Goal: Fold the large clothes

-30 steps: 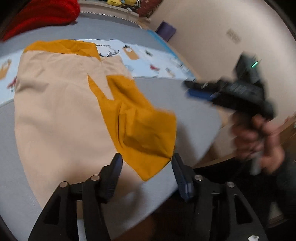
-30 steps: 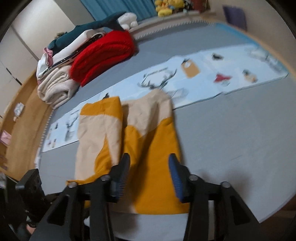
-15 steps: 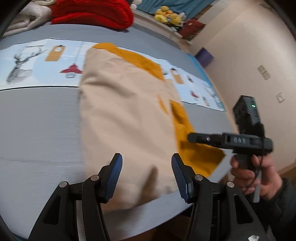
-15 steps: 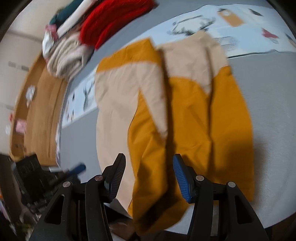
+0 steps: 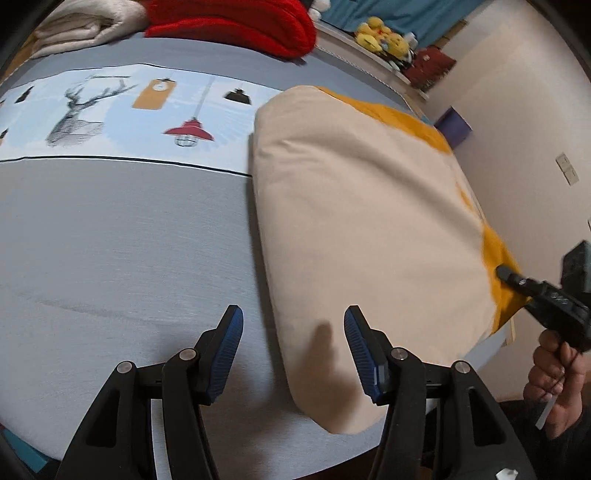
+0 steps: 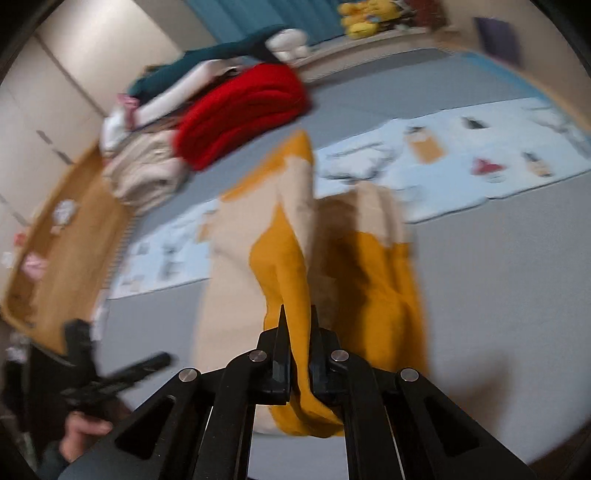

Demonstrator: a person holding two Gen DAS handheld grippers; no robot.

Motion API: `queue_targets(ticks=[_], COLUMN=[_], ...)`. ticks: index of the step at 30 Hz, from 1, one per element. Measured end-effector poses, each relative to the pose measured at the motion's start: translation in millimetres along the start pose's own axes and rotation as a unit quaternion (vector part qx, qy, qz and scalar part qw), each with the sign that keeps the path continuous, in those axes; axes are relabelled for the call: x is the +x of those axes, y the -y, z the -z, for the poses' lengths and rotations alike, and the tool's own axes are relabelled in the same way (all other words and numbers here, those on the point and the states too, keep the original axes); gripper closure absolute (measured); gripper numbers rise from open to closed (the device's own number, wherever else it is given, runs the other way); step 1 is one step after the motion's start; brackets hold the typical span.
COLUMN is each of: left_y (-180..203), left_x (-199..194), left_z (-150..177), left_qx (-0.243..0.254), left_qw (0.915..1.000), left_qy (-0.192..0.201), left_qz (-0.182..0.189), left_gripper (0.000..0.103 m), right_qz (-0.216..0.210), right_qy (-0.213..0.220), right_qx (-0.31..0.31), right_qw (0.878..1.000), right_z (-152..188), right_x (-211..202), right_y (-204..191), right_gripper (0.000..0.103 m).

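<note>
Left wrist view: left hand-held gripper (image 5: 293, 345) spread apart, empty, hovering over near edge of beige-and-mustard garment (image 5: 362, 221) lying on grey bed (image 5: 110, 240). Printed blue strip (image 5: 110, 107) beyond. Right hand-held gripper (image 5: 517, 282) at garment's mustard corner.

Right wrist view, blurred: right hand-held gripper (image 6: 298, 325) clamped on mustard fold of garment (image 6: 295, 266), lifted off bed (image 6: 498, 277). Red blanket (image 6: 240, 114) behind.

Red blanket (image 5: 236, 16) at 12 o'clock, cream blanket (image 5: 85, 22) at 11, yellow plush toys (image 5: 380, 35) at 1.
</note>
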State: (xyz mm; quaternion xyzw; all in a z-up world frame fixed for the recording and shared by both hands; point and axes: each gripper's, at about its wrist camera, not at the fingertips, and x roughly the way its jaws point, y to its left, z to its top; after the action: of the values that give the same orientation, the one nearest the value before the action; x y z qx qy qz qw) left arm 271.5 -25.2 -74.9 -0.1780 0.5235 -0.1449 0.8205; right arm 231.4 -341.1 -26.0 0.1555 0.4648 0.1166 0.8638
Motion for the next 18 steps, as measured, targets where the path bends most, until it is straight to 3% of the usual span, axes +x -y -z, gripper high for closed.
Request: queue_targets(ticks=[4,7,9,12,14,18], left_y=[12.8,20.5,27.4,29.9,27.2,26.3], left_x=[14.1,27.9,42.8,69.4,65.6,51.9], left_z=[2.2,8.3,16.7,34.1,30.8,28.0], left_qx=[0.017,0.032,0.064,0.123,0.109,0.101], left_qw=[0.9994,0.9977,0.9947,0.9819,0.9845,0.9872], left_qy=[-0.022,-0.050,-0.080,-0.117,-0.115,-0.109], left_qz=[0.018,0.033,0.001,-0.085,-0.075,-0.057], left_gripper=[0.050,0.050,0.046,0.043,0.044,0.051], right_qz=[0.063,0.084,0.090,0.105,0.113,0.109], right_qy=[-0.074,-0.101,-0.116,-0.138,-0.166,-0.117], right_qx=[0.016,0.018,0.022,0.000,-0.013,-0.049], right_qw=[0.995,0.991,0.989,0.985,0.979,0.986], right_z=[19.4,28.8,32.1,35.5,39.9,35.5], right_x=[24.2,36.4,46.4,62.4,71.8,52.5], right_y=[35.2,50.8,55.9,56.4,56.6,44.6], right_gripper=[0.097,0.097,0.097,0.096,0.096,0.089])
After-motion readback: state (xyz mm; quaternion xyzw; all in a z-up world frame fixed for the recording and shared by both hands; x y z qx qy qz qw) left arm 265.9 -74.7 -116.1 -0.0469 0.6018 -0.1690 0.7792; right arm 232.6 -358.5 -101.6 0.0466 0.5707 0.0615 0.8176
